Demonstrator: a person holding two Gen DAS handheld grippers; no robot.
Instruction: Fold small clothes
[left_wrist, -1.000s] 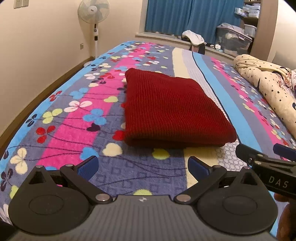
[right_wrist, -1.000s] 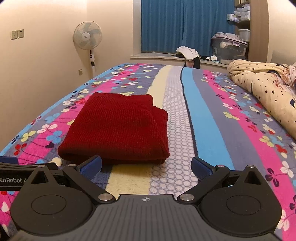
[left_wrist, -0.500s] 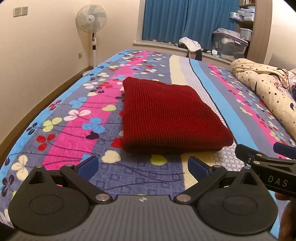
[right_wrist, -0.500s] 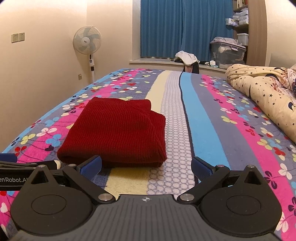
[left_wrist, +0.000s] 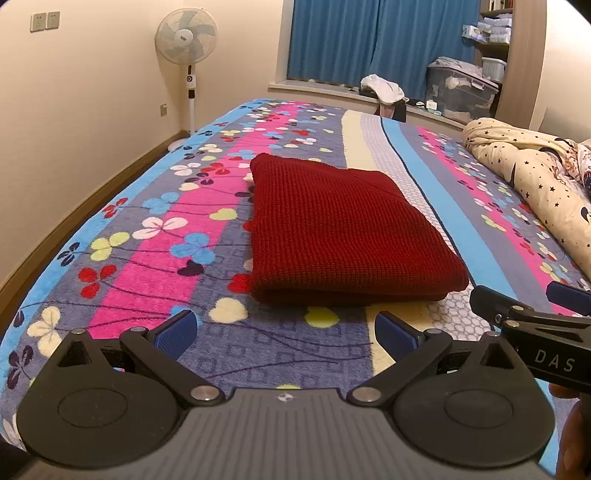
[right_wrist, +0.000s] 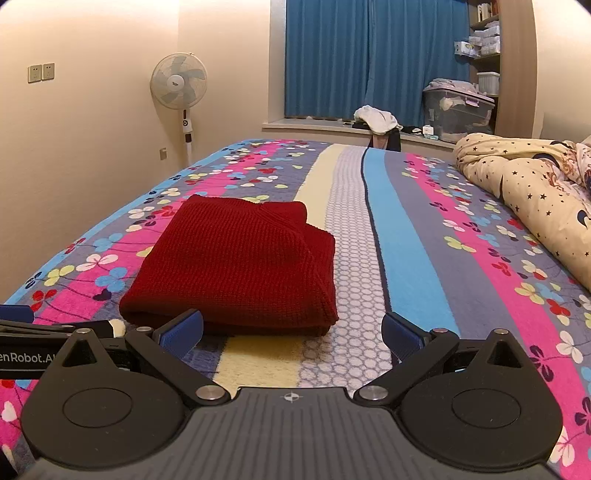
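Blue curtains (right_wrist: 354, 59) hang behind a bed with a striped flowered blanket (left_wrist: 155, 258). On it, towards the left edge, lies a folded red knit garment (left_wrist: 340, 229), long axis along the stripes, folded edge nearest. Left gripper (left_wrist: 286, 334) and right gripper (right_wrist: 291, 332) are both spread wide and hold nothing. Only the right view shows the loose layers at the garment's far right corner.
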